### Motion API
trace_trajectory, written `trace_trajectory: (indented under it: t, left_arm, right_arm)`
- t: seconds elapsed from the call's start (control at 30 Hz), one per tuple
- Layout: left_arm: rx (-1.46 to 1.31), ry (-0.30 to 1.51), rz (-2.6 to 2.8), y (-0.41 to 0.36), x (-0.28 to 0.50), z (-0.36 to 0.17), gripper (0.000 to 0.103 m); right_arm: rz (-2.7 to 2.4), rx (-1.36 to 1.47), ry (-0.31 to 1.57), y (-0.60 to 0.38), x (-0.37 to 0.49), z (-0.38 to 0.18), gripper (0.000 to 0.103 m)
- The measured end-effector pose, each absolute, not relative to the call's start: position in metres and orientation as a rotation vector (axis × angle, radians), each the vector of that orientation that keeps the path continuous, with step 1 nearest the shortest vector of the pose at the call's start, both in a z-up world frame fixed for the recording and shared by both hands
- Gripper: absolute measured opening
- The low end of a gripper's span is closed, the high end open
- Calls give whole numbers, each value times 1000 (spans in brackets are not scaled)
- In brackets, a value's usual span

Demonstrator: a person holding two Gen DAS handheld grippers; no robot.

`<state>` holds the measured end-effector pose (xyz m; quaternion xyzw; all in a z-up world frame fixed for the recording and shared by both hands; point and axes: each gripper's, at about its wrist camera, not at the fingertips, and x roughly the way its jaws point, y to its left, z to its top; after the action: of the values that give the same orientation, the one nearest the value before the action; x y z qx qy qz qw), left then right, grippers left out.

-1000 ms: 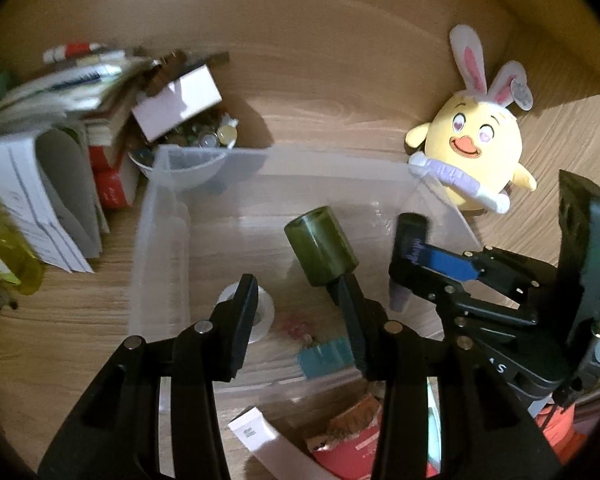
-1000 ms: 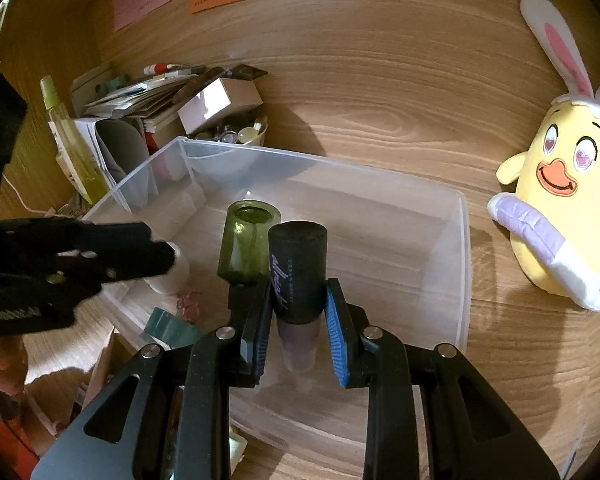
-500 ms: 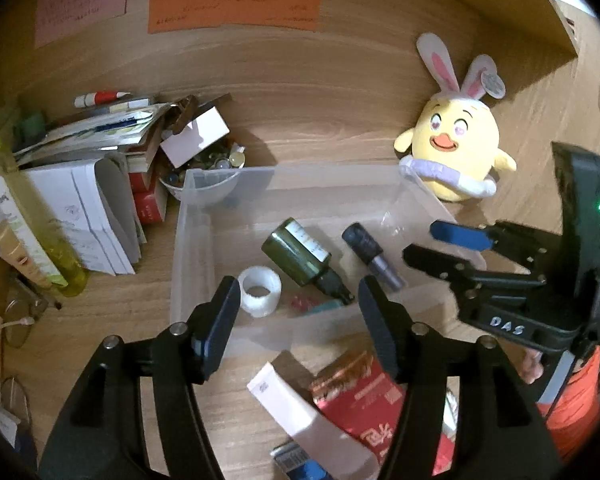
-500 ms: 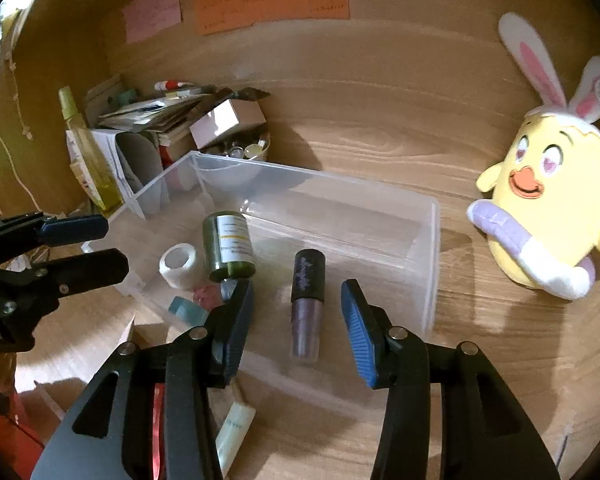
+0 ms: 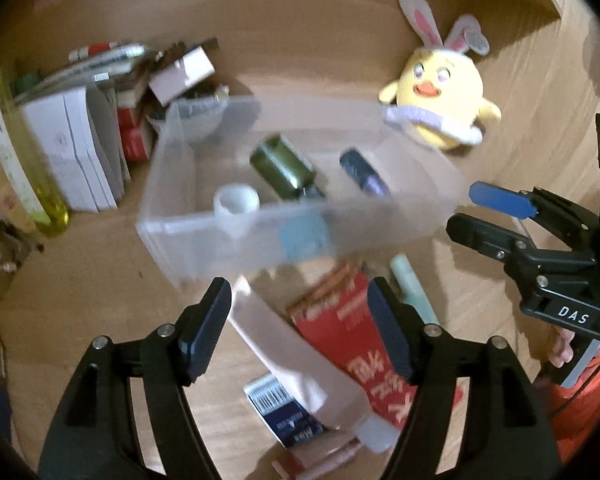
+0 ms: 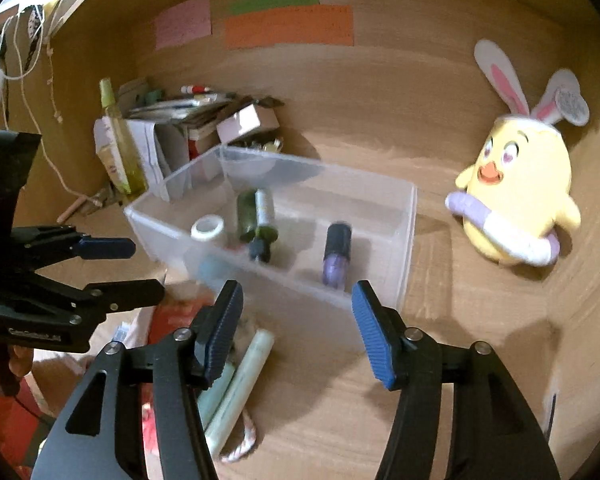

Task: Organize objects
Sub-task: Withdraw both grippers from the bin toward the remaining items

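Clear plastic makes the bin (image 6: 396, 216) a sensible collecting place: everything dropped in it stays visible through its walls. It sits on the wooden counter (image 6: 440, 380) toward the back wall, with the pile of papers and boxes (image 6: 180, 120) at its left rear corner and a yellow plush chick (image 6: 520, 196) well apart to its right.

Inside the bin lie a green bottle (image 6: 252, 216) on its side, a small dark tube with a purple end (image 6: 336, 252) to its right, and a white roll of tape (image 6: 207, 229) to its left; a pale blue thing shows through the front wall, too blurred to name. These look like the items already sorted.

Both tools are empty. The left hand-held gripper (image 5: 300, 332) hangs with its jaws spread wide above the clutter between the bin and the counter's near edge: a red packet (image 5: 360, 336), a long white tube (image 5: 296, 352) across it, and a dark blue box (image 5: 288, 416) partly under that. The right hand-held gripper (image 6: 298, 328) is likewise spread and holds nothing, poised over the counter just in front of the bin, with two pale green tubes (image 6: 236, 380) and a bit of cord beside its left finger.

Judging by this, the loose items in front remain to be binned, and the wide jaws suit the broad packet or tube.
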<state>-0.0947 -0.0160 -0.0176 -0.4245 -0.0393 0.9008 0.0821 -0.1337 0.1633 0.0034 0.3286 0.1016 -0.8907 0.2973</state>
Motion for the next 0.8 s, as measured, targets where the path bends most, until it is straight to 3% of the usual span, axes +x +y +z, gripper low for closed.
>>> trace_trajectory:
  t: [0.3,0.8]
  left_arm:
    - [-1322,-71,2679,-7,-80,-39,74]
    - [-1405,-165,2718,-46,-65,-55,78]
  right_arm:
    - [-2304,1036,195,172,-123,-35,53]
    - [-2219,1126,139,168,-117,-58,53]
